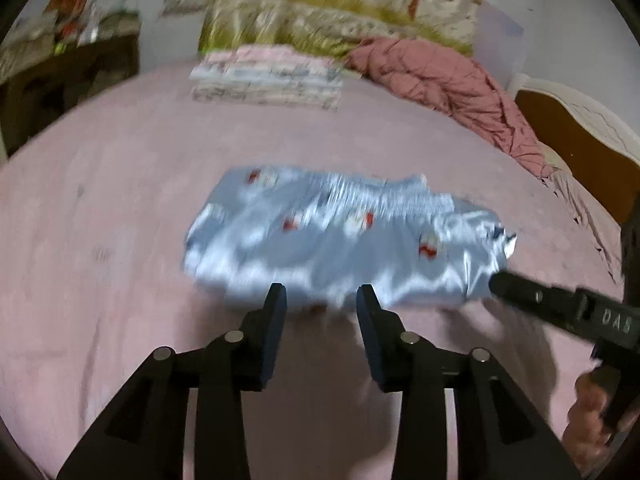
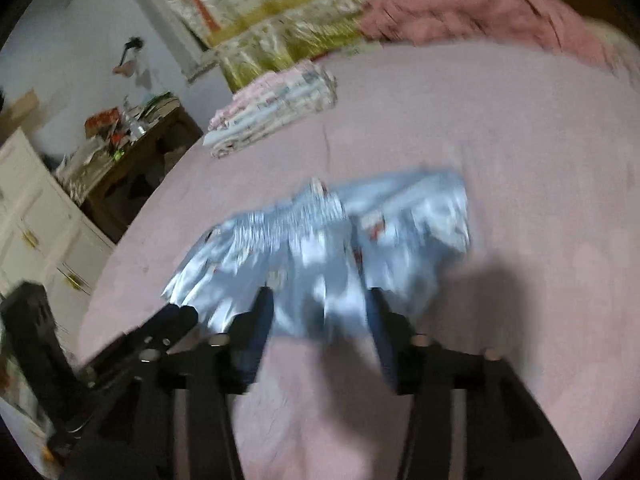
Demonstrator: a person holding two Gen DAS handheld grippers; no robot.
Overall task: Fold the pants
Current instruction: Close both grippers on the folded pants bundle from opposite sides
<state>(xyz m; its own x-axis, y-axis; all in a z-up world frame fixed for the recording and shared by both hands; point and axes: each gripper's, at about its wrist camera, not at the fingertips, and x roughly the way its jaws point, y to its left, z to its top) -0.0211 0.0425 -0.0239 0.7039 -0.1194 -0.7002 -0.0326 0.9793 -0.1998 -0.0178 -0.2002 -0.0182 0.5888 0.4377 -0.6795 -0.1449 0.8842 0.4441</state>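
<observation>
Light blue satin pants (image 1: 340, 240) with small red prints lie folded into a compact bundle on the pink bed sheet (image 1: 120, 200), elastic waistband on the far side. In the left wrist view my left gripper (image 1: 322, 294) stands open at the bundle's near edge with nothing pressed between its pads. My right gripper (image 1: 496, 284) reaches in from the right, its tip at the bundle's near right corner. In the blurred right wrist view the pants (image 2: 320, 236) lie just beyond my right gripper (image 2: 319, 296), whose jaws are wide apart over the near edge. My left gripper (image 2: 180, 316) is at the bundle's left corner.
A stack of folded clothes (image 1: 268, 76) lies at the far side of the bed, next to a crumpled pink quilt (image 1: 440, 80). A cluttered wooden desk (image 2: 132, 152) and a white cabinet (image 2: 40, 216) stand off the left side. A hand (image 1: 592, 412) holds the right gripper.
</observation>
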